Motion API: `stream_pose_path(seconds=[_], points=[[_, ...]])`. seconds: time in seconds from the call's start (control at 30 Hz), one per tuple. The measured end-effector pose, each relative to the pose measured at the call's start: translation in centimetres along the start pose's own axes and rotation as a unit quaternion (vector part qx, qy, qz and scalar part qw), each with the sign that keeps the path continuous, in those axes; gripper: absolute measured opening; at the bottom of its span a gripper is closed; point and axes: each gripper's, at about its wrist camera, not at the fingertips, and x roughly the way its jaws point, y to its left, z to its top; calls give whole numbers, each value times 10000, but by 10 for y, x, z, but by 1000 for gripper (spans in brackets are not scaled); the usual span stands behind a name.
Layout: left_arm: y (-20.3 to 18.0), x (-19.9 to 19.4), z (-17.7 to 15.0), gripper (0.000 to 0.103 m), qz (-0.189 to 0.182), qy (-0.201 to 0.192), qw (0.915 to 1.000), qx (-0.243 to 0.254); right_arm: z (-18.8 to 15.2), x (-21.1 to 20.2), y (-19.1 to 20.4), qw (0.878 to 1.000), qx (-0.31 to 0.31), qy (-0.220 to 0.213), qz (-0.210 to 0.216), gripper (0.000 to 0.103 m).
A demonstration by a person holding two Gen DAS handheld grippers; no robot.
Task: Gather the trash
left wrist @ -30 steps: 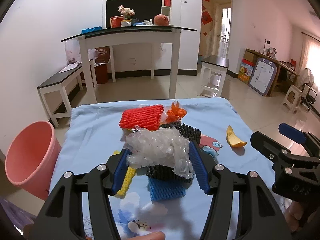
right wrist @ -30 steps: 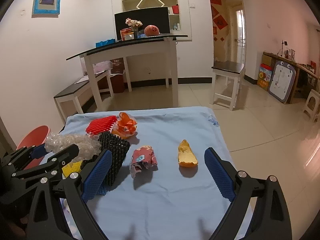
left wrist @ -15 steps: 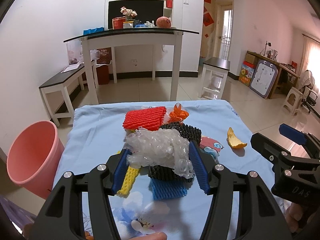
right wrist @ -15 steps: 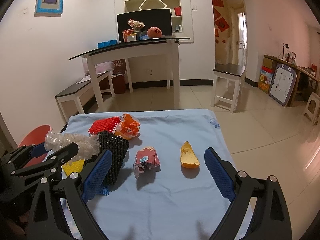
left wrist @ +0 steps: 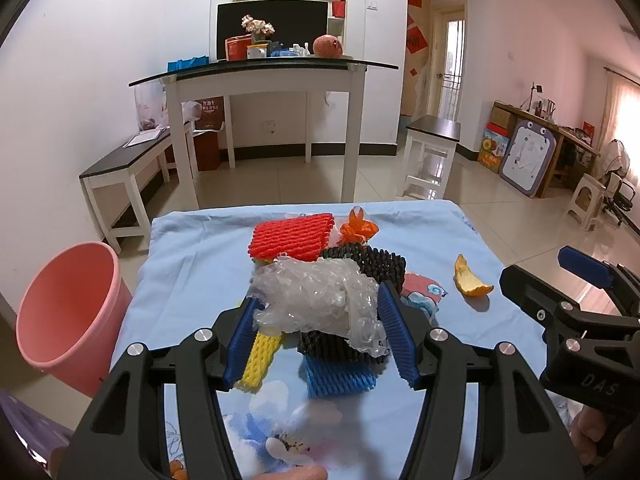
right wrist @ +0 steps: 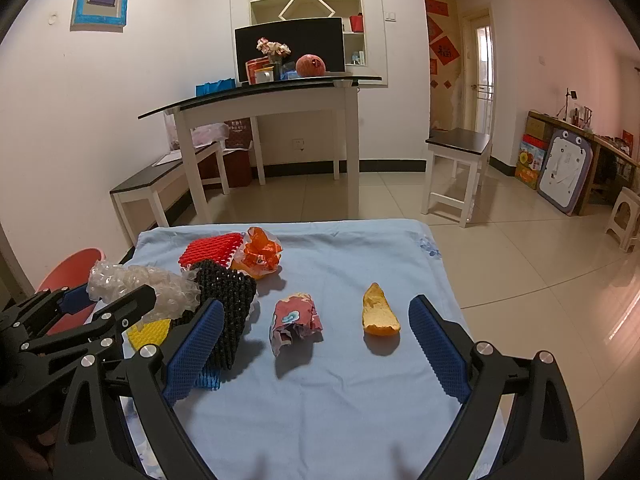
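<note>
My left gripper (left wrist: pixel 320 336) is shut on a crumpled clear bubble wrap (left wrist: pixel 316 300) and holds it above the blue-clothed table (left wrist: pixel 192 264). The wrap also shows in the right wrist view (right wrist: pixel 144 284). Under it lie a black foam net (left wrist: pixel 368 268), a red foam net (left wrist: pixel 292 236), a yellow net (left wrist: pixel 260 360), a blue net (left wrist: pixel 340 376) and an orange wrapper (left wrist: pixel 358 230). My right gripper (right wrist: pixel 316 344) is open and empty over a crumpled red patterned wrapper (right wrist: pixel 296 320) and an orange peel (right wrist: pixel 378 312). A pink bin (left wrist: pixel 64 304) stands left of the table.
A white glass-topped table (left wrist: pixel 264 76) and a low bench (left wrist: pixel 128 164) stand behind on the tiled floor. A stool (left wrist: pixel 432 140) is at the right. The table's far and right edges drop to the floor.
The left gripper has lifted slightly with the bubble wrap and drawn back from the pile. The right gripper has barely moved.
</note>
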Motion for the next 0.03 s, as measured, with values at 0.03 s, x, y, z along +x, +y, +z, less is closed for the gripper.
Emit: stream_pose_path(seconds=[0.03], points=[[0, 0, 0, 59, 10, -7, 10000, 7, 0, 0, 0, 10000, 1, 2, 3, 92]])
